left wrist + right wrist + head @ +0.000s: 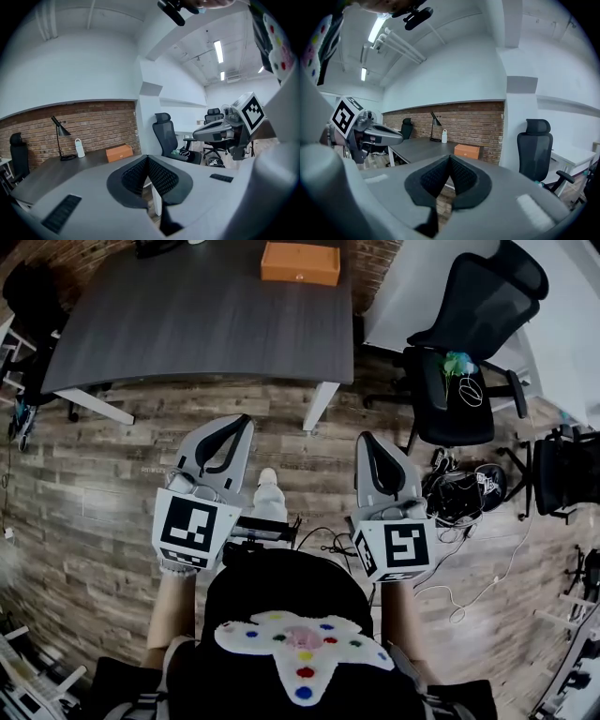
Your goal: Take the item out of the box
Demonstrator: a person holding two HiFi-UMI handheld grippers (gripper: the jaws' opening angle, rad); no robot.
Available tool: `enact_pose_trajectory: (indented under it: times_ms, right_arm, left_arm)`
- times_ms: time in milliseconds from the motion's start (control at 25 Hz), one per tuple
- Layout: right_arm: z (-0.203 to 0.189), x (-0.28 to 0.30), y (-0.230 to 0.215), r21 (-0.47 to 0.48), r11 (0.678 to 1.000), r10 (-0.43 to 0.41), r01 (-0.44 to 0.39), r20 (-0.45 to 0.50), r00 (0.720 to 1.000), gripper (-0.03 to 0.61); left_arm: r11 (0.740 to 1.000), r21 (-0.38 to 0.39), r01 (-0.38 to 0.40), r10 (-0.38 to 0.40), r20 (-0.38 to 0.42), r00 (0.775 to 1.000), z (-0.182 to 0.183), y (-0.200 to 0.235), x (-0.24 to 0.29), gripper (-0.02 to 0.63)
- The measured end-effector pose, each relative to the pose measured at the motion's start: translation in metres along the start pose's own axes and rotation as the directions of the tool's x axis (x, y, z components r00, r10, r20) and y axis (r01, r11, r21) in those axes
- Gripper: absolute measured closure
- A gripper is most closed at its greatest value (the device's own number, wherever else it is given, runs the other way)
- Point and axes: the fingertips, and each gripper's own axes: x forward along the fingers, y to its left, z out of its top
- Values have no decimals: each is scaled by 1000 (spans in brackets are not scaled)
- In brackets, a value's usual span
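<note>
Currently, both tongs are held out over the wood floor [84,493], side by side and pointing toward the desk [187,324].

1. Left tongs [244,420]: the jaws are fully closed, with the ribbed black pads [140,174] pressed against each other. Nothing sits between them.
2. Right tongs [364,439]: the jaws are likewise closed pad to pad and carry nothing.
3. Marker cubes: one cube faces up at the rear of each tool, just ahead of the person's hands.

Task object location: the orange box [300,262] rests on the far part of the dark grey desk, close to the brick wall [93,122]. It is well apart from both tongs, with bare desktop and a strip of floor between. Its contents cannot be seen from any view.

Surroundings: a black desk lamp [58,127] and a white bottle [79,147] stand at the desk's far end, to the left of the box as the left gripper view shows it. A black office chair [469,343] stands right of the desk, next to a white table [562,324].
</note>
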Motion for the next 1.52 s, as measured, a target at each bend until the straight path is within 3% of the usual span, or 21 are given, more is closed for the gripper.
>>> enact_pose_trajectory:
  times_ms: [840,1520]
  right_arm:
    - [34,176,-38,10,999,-48,48,-54,997,569]
    - [33,251,-50,10,996,-91,92,-71,993,569]
  left_arm:
    - [997,-8,73,-73,-19,997,19,126,131,609]
    - [991,-12,130,-131,-29,991,9,177,187,609]
